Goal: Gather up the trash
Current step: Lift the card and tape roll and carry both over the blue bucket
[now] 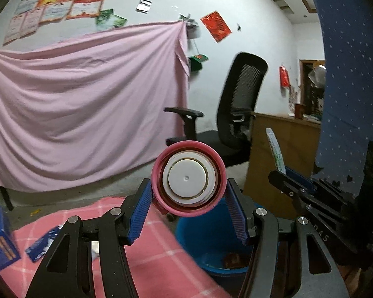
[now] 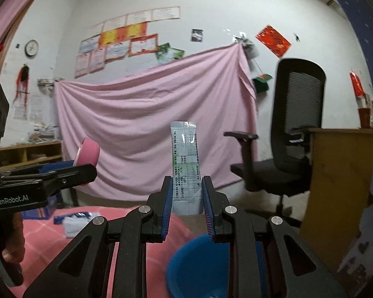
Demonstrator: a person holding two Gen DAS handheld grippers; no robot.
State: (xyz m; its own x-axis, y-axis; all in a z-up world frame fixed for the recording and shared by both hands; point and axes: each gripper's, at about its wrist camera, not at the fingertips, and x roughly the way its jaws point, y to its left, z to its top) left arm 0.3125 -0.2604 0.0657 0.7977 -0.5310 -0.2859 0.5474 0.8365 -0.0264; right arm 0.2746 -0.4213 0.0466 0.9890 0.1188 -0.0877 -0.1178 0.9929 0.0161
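The pink-capped container (image 1: 188, 178), clamped end-on in the left gripper (image 1: 189, 213), and the upright sachet (image 2: 185, 166), pinched in the right gripper (image 2: 187, 203), both hang just above and short of the blue bin (image 1: 211, 243).

The round blue plastic bucket (image 1: 211, 248) stands open-mouthed on the floor, just below both pairs of jaws, with nothing across its rim. On one side of the bucket the pink checked blanket (image 1: 146, 248) comes right up to its wall; on the other a brown wooden cabinet (image 1: 281, 154) stands close. Beyond the bucket a black mesh-backed office chair (image 2: 286, 149) blocks the way, with bare grey floor (image 1: 87, 193) beside it.
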